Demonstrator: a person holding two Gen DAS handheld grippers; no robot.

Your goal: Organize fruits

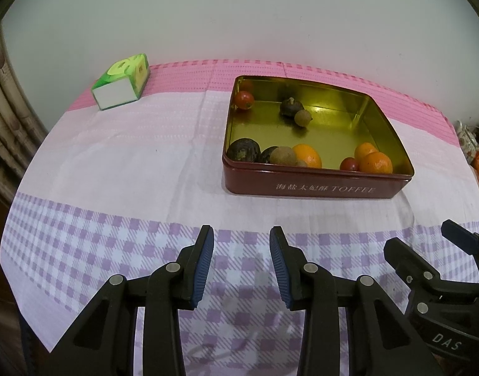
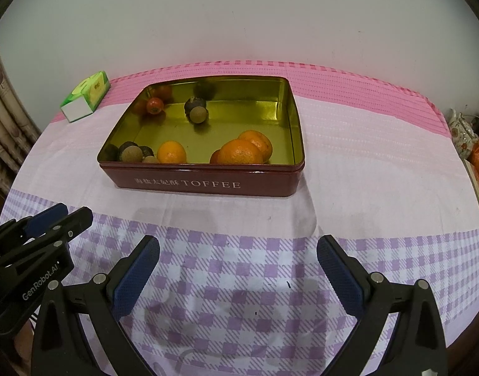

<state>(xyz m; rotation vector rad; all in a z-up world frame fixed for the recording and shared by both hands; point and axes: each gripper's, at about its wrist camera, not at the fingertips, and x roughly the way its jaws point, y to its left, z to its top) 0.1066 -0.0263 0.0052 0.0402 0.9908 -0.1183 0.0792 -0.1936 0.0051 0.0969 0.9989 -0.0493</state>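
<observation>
A dark red toffee tin (image 1: 317, 186) (image 2: 205, 185) with a gold inside stands on the tablecloth. It holds oranges (image 1: 375, 163) (image 2: 239, 152), small red tomatoes (image 1: 243, 99) (image 2: 154, 105), brown longans (image 1: 282, 156) (image 2: 198, 114) and dark round fruits (image 1: 244, 150) (image 2: 194, 103). My left gripper (image 1: 241, 238) is open and empty, above the checked cloth in front of the tin. My right gripper (image 2: 238, 249) is open wide and empty, also in front of the tin. Each gripper shows at the edge of the other's view.
A green tissue box (image 1: 122, 83) (image 2: 86, 95) lies at the back left of the table. A white wall stands behind. Patterned and orange items (image 1: 477, 147) (image 2: 474, 144) sit past the table's right edge. A curtain hangs at the far left.
</observation>
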